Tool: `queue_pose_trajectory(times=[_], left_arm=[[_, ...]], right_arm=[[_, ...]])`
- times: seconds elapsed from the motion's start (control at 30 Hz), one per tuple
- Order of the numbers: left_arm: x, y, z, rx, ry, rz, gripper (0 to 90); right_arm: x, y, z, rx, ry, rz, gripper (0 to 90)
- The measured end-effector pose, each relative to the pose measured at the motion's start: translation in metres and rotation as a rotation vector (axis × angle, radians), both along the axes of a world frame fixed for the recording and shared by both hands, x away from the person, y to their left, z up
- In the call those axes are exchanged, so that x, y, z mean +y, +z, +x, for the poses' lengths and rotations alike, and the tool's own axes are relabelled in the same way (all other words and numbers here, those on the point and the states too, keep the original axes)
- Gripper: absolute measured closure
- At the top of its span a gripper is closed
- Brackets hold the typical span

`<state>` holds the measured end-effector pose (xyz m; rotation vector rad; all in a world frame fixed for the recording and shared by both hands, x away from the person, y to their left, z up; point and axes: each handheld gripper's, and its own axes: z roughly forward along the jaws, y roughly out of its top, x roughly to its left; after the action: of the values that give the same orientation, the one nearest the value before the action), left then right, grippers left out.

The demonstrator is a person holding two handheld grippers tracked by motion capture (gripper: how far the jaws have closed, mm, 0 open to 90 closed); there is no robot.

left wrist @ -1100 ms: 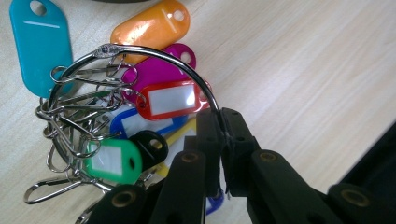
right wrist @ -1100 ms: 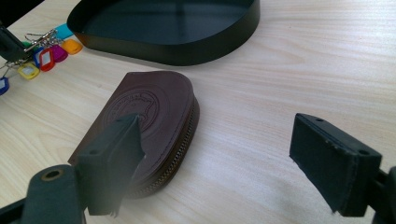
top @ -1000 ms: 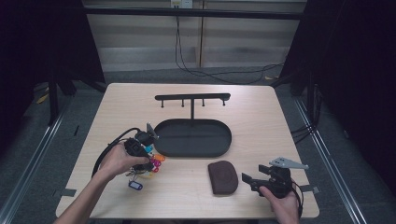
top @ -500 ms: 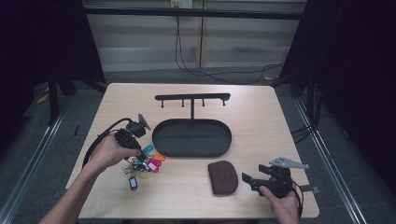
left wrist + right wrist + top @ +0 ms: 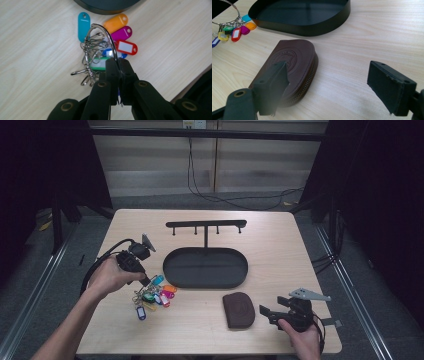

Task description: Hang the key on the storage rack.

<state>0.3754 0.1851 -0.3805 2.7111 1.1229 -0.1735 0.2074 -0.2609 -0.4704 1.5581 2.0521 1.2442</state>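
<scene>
left gripper (image 5: 145, 281) | moved back and left | key bunch (image 5: 152, 296) dragged along

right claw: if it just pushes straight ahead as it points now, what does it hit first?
Probably the brown pouch. The right claw is open, its near jaw already alongside the pouch. Beyond lies the black tray. Depth is hard to judge, so the far jaw may pass over bare table.

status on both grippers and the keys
Left gripper shut on key ring, tags on table. Right gripper open by pouch. Nothing in the way.

Brown pouch (image 5: 289, 67) beside wide-open tool (image 5: 332, 92), black tray (image 5: 312, 27), possibly keyring (image 5: 229, 25)
</scene>
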Motion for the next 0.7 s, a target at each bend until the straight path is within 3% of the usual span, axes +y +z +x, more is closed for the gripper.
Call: queue_pose_trajectory(times=[0.23, 0.7], left_arm=[[0.000, 0.007, 0.002, -0.028, 0.001, 0.045, 88.1], [0.002, 0.032, 0.002, -0.054, 0.007, 0.046, 88.2]], right_arm=[[-0.001, 0.001, -0.001, -0.001, -0.002, -0.002, 16.9], [-0.002, 0.001, -0.001, -0.010, -0.005, -0.005, 17.5]])
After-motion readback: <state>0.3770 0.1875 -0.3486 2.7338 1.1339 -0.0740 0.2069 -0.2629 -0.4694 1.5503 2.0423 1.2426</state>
